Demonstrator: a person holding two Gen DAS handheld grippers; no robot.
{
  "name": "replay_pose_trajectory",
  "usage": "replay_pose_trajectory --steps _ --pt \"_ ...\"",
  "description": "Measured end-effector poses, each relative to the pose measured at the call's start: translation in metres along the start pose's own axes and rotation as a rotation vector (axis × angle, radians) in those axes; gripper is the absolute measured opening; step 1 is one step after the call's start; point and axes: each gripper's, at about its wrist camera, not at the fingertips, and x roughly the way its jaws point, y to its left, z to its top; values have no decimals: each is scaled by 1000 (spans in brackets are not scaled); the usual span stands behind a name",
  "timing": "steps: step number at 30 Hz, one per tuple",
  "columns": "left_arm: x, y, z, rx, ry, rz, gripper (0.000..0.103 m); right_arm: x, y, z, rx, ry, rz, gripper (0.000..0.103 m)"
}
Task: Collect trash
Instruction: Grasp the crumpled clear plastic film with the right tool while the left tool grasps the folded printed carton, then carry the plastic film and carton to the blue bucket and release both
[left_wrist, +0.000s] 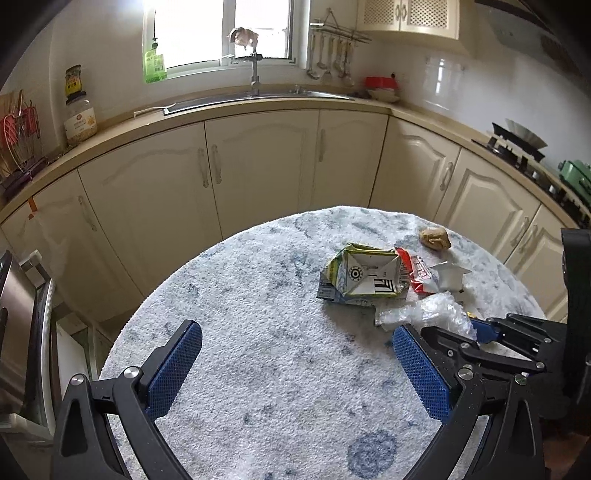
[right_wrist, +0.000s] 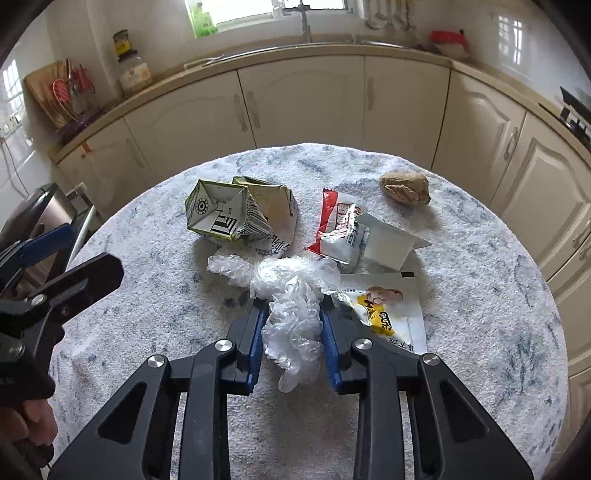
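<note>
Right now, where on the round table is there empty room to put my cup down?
The wide bare stretch of the table left of the crushed carton, between the left gripper fingers, is free. The far rim behind the carton is bare too. It is crowded on the right: carton, red wrapper, clear plastic in the right gripper, yellow packet, brown lump.

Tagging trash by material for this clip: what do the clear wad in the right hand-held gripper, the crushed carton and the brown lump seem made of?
Clear wad, between the right hand-held gripper pads: thin plastic film, glossy, translucent, finely crinkled.
Crushed carton: coated printed paperboard, sharp folds, barcode.
Brown lump: probably crumpled paper, matte and creased; cannot tell for sure.
</note>
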Motion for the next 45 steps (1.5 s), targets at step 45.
replay_pose_trajectory --steps 45 --pt "48 -62 9 -3 -35 -108 79 -86 -49 -44 151 -129 46 29"
